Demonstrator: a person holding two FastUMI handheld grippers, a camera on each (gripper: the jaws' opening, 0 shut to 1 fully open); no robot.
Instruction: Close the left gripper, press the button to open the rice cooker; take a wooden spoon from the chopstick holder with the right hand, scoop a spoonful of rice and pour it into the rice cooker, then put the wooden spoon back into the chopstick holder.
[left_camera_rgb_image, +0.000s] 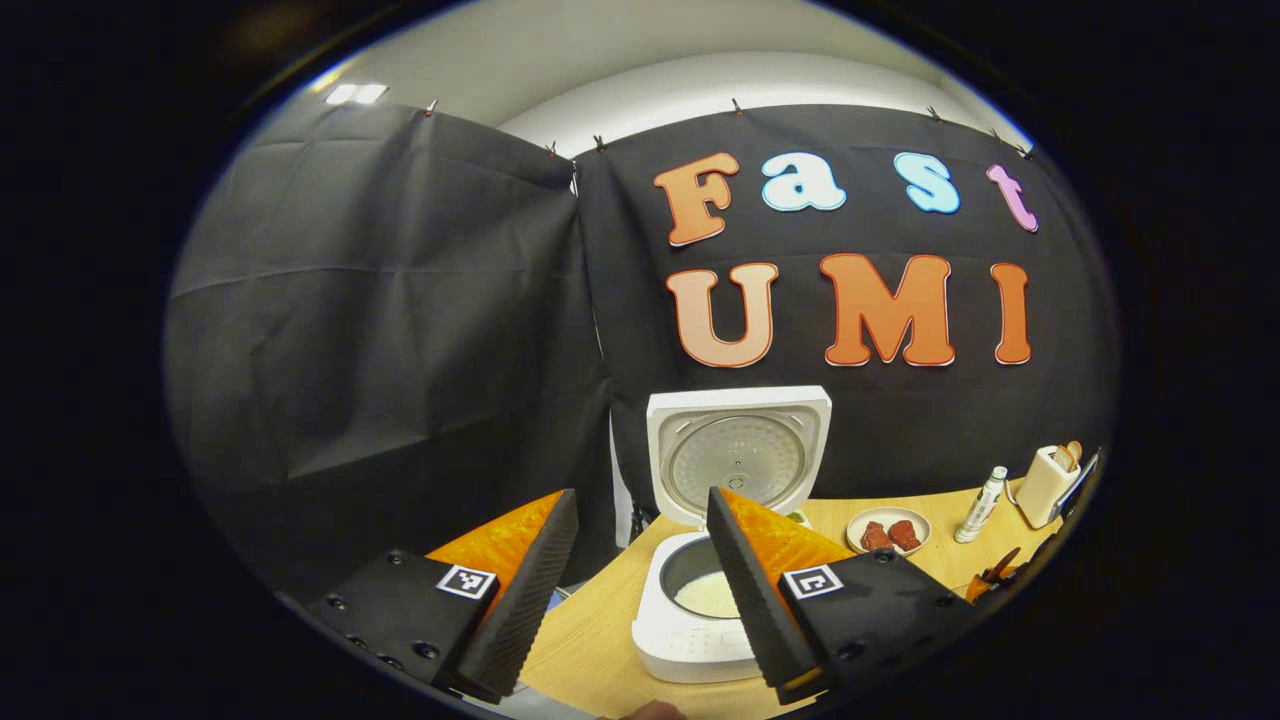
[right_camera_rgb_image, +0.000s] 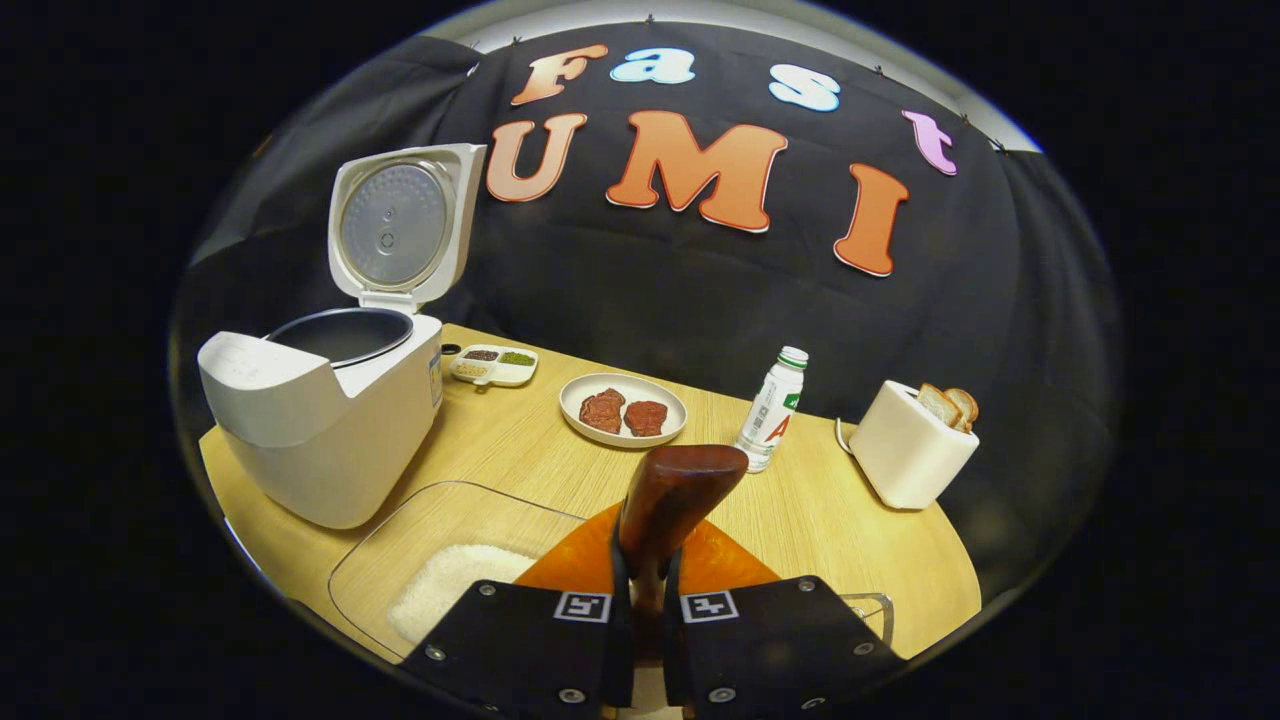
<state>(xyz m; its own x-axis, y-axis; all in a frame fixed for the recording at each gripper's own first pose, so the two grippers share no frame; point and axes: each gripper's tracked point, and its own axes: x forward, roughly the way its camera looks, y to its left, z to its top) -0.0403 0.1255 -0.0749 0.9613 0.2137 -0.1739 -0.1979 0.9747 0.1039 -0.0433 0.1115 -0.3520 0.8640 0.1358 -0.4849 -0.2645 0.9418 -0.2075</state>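
Across the wooden table (right_camera_rgb_image: 500, 450), the right gripper (right_camera_rgb_image: 645, 590) is clamping the wooden spoon (right_camera_rgb_image: 670, 500) above the glass rice tray (right_camera_rgb_image: 420, 540), seemingly to scoop, while the left gripper (left_camera_rgb_image: 640, 560) is hanging open before the opened rice cooker (left_camera_rgb_image: 700, 610).

Black cloth (left_camera_rgb_image: 400, 330) hangs clipped along its top edge as the booth wall, creased at centre. Above it runs a pale wall (left_camera_rgb_image: 640, 90), a ceiling light (left_camera_rgb_image: 355, 94) upper left. A light wooden bench (right_camera_rgb_image: 820, 510) fills the lower frame.

Plate of meat (right_camera_rgb_image: 622, 410), bottle (right_camera_rgb_image: 771, 408) (upright), toaster (right_camera_rgb_image: 912, 445)
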